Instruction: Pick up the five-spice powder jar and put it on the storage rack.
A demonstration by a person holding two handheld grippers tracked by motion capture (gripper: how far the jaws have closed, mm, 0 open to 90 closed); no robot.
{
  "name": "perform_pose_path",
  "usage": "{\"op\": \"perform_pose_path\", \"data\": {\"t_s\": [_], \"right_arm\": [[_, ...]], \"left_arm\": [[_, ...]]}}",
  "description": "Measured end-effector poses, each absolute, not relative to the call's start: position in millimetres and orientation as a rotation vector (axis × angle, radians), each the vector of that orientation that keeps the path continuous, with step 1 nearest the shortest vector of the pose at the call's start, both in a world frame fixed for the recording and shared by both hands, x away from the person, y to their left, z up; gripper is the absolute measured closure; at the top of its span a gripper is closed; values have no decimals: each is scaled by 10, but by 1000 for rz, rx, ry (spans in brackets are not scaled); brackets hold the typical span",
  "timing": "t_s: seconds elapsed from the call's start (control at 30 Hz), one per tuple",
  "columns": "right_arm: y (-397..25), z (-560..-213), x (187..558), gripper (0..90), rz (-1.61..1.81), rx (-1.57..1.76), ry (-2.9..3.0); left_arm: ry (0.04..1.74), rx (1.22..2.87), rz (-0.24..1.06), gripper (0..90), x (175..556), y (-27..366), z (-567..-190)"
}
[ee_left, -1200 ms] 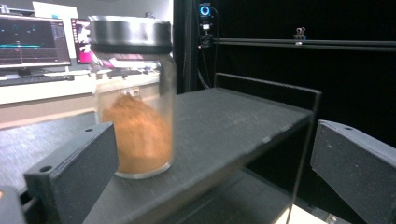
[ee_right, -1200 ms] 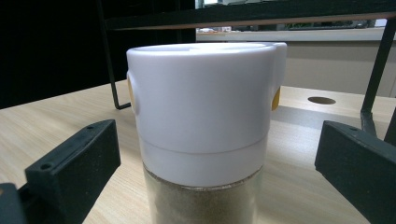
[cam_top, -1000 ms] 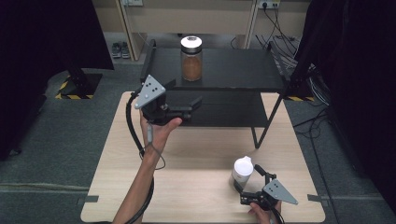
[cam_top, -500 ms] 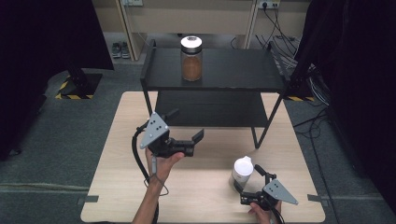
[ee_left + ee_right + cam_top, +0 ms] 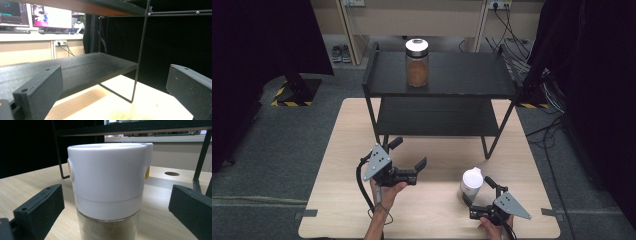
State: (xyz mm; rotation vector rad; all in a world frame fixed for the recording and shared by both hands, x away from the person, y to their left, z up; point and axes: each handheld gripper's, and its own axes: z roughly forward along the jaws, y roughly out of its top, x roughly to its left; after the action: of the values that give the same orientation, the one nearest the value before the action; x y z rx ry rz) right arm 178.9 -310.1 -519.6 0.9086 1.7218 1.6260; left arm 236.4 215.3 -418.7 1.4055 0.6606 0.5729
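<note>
Straddling the white-capped jar (image 5: 107, 192), right gripper (image 5: 479, 192) jaws apart: close squarely below the cap, near the shelf rack (image 5: 439, 117).

The high view is evenly lit from above; the tabletop (image 5: 337, 150) reads pale and clean, while both upper corners fall to near black. The black shelf (image 5: 442, 75) casts a soft shadow directly beneath itself. In the left claw view, the tabletop beyond the shelf leg is overexposed and the near jaws are blurred. In the right claw view, the white jar lid (image 5: 110, 177) is sharp, with mild glare.
</note>
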Motion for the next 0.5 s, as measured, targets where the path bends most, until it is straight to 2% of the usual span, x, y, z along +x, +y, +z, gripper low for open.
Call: {"op": "perform_pose_path", "data": {"t_s": [0.5], "right_arm": [[-3101, -5196, 1789, 4, 1626, 906, 1723]], "left_arm": [[718, 1396, 549, 5, 2202, 2143, -4814]]}}
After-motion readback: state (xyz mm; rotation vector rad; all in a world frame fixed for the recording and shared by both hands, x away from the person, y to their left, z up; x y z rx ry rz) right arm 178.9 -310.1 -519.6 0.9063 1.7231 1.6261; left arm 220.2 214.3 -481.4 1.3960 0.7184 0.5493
